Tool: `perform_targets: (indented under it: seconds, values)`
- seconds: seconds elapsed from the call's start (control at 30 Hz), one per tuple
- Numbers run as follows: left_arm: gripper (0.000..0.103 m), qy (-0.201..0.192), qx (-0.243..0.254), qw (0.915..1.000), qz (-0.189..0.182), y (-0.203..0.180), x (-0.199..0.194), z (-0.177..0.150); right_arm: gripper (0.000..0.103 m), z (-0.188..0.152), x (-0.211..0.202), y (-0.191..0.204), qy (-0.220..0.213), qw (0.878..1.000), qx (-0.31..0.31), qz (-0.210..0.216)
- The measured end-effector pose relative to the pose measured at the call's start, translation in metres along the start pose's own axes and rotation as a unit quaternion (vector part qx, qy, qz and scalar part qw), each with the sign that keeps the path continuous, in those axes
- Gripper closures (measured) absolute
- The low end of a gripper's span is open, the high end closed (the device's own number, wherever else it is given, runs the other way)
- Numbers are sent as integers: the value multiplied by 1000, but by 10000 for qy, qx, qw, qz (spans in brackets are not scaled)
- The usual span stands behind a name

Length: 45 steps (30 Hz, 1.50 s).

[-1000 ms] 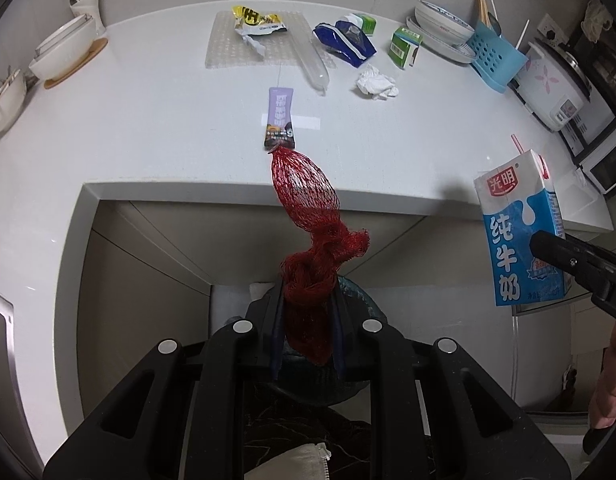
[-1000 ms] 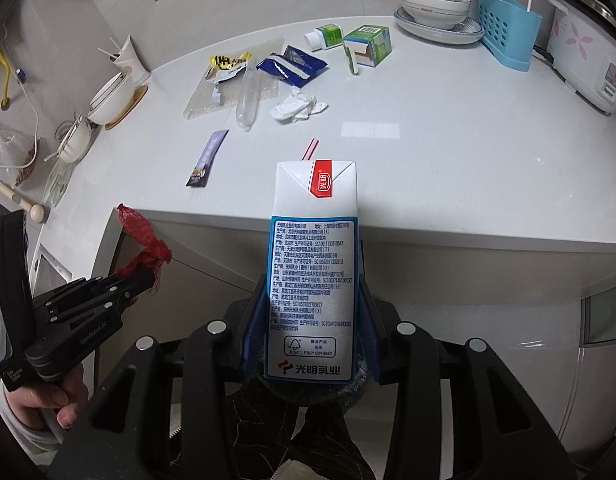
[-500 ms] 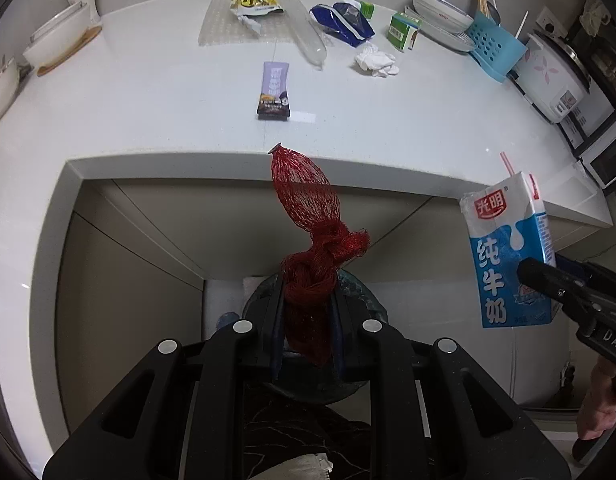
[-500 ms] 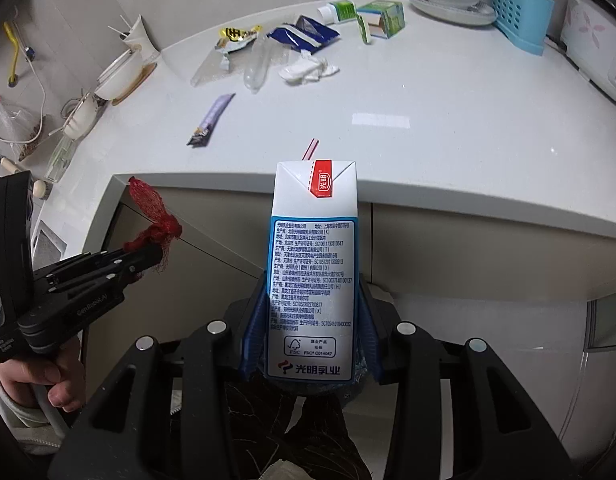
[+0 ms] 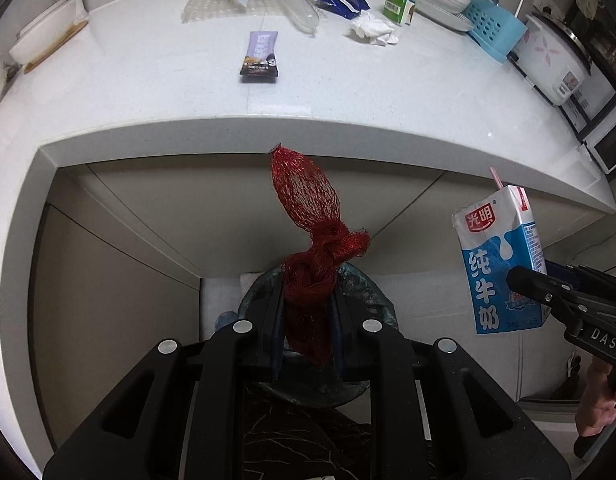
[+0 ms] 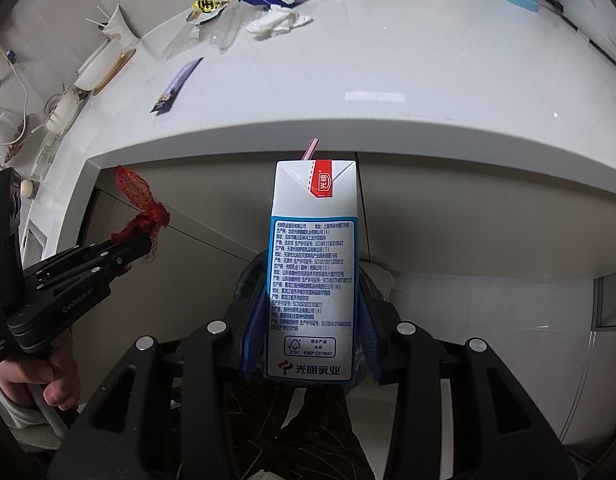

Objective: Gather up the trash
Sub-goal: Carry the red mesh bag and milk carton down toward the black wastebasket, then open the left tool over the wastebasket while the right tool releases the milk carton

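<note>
In the left wrist view, the left gripper (image 5: 307, 320) is clamping a red mesh bag (image 5: 310, 248) between its narrow fingers, the net sticking out beyond the countertop's (image 5: 348, 92) front edge, above a dark bin (image 5: 368, 292).

In the right wrist view, the right gripper (image 6: 311, 320) is squeezing a milk carton (image 6: 313, 264) upright between its fingers, below that same edge.

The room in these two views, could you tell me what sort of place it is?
Most likely a home kitchen: a white countertop with cabinets below, a rice cooker, and stacked dishes beside a blue utensil caddy.

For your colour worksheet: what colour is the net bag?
Red net bag, clearest in the left wrist view.
</note>
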<state>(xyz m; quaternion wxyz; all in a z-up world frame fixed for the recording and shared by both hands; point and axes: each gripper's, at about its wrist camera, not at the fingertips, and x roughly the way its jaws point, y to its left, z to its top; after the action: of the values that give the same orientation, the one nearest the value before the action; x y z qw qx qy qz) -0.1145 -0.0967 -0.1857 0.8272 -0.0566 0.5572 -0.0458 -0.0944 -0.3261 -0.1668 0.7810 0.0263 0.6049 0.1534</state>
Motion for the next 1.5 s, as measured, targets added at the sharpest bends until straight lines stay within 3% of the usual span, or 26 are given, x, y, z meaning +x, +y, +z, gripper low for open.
perform_targets:
  seconds: [0.67,1.17,1.37,1.43,1.5]
  values:
    - [85,202,272,9994,-64,-9,45,-19,64,-17,45,-8,191,9997,-68,-112]
    - [85,523,469,9972,-242,-20,80,-30,64,-32,53,-14,287,9993,78,-217]
    - [75,510,613,9962,-336,-26,84,-27,64,-34,54,-15,326,9991,93,-239]
    - [64,494,621,9963,-345,-26,82,-28,64,-34,56,-15,346,9991,92,-240]
    - [59,451,603,9966,-346,-27,81,-30,64,-34,57,-14,348,9991,81,-218]
